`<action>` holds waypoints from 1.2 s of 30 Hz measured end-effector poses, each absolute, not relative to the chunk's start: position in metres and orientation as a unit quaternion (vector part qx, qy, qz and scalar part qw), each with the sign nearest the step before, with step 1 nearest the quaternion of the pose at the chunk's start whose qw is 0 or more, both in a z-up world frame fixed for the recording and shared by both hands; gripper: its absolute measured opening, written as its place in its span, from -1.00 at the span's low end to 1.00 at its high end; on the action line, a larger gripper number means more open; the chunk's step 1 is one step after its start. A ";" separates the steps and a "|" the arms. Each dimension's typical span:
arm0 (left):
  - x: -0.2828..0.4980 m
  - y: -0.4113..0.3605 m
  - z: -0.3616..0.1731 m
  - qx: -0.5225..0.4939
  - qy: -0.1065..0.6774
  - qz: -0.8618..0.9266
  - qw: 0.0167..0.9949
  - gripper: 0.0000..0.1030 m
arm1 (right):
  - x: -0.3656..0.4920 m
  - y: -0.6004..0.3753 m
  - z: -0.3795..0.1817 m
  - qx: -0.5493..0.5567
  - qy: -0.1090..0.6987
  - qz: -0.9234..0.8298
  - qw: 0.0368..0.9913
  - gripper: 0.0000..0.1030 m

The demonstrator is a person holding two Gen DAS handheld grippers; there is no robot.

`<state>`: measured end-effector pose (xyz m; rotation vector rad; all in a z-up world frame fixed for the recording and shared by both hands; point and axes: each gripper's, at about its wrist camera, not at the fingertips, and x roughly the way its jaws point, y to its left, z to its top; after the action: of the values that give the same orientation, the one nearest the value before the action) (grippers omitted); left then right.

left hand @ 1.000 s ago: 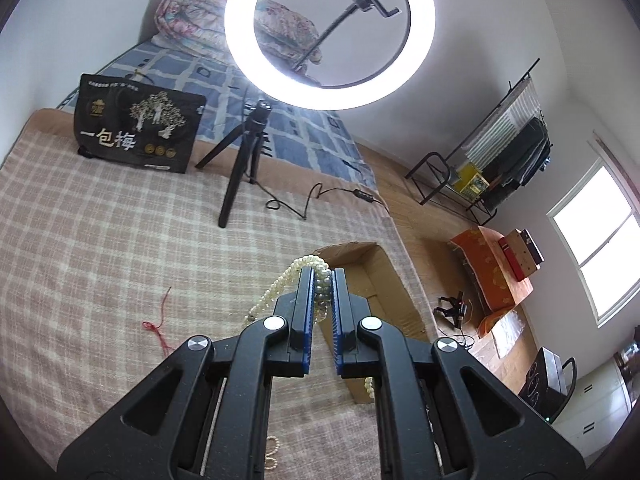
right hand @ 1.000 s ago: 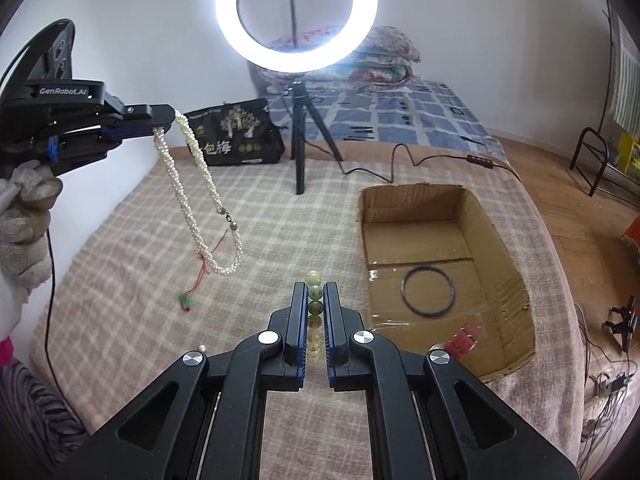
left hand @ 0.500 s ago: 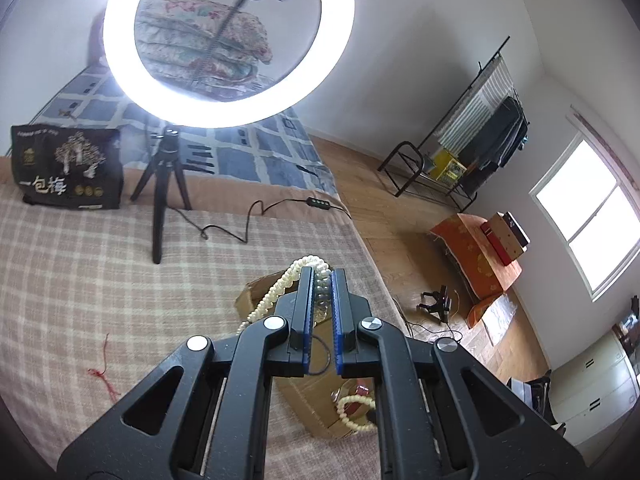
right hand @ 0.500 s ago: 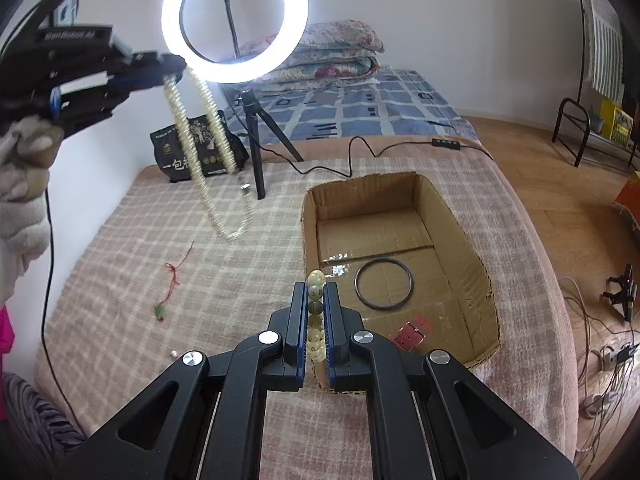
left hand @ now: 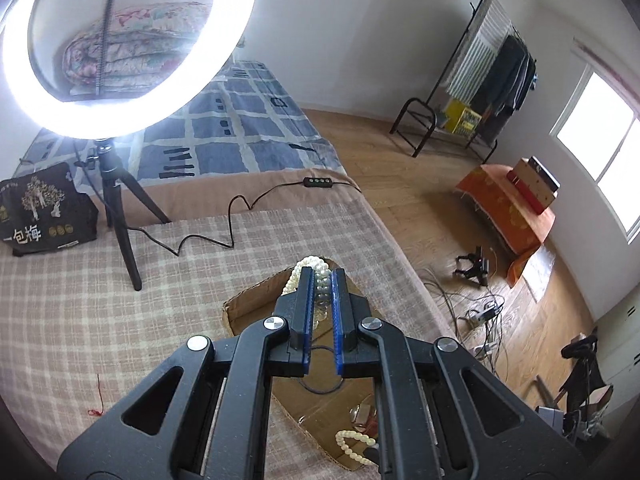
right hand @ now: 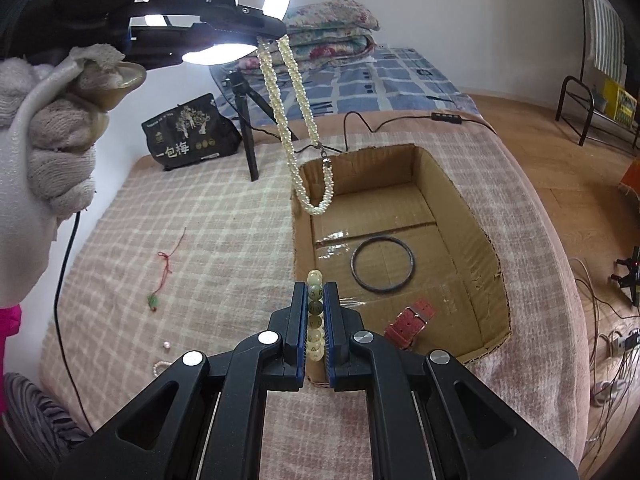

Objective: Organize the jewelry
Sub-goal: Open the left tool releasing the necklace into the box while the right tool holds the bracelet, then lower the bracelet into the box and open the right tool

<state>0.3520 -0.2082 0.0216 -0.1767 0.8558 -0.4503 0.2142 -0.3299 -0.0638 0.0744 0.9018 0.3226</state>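
Bright ring light [left hand: 120, 40] glare, fisheye-warped edges.

box [right hand: 472, 216] mouth open above | necklace [right hand: 296, 128] hangs over near-left rim | tripod [right hand: 246, 136] stands behind

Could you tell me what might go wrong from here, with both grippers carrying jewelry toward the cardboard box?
1. The pearl necklace hangs from the left gripper with its low loop near the cardboard box's near-left wall; let go now, it could drape over the edge.
2. The bead bracelet, pinched in the right gripper, sits above the box's front rim and might drop outside.
3. A falling piece may land on the dark bangle or red strap.
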 end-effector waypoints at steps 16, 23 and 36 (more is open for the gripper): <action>0.375 -0.251 -0.015 -0.058 0.438 -0.211 0.872 -0.89 | 0.220 -0.337 -0.080 0.047 0.453 0.152 0.877 -0.88; 0.374 -0.254 -0.010 -0.060 0.435 -0.222 0.871 -0.85 | 0.220 -0.334 -0.081 0.040 0.452 0.150 0.878 -0.87; 0.362 -0.243 -0.004 -0.051 0.429 -0.213 0.877 -0.28 | 0.217 -0.333 -0.073 0.026 0.439 0.124 0.890 0.29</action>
<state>0.3618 -0.2432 -0.0044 -0.1056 0.8943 -0.4445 0.2169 -0.3330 -0.0729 0.0545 0.9112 0.2570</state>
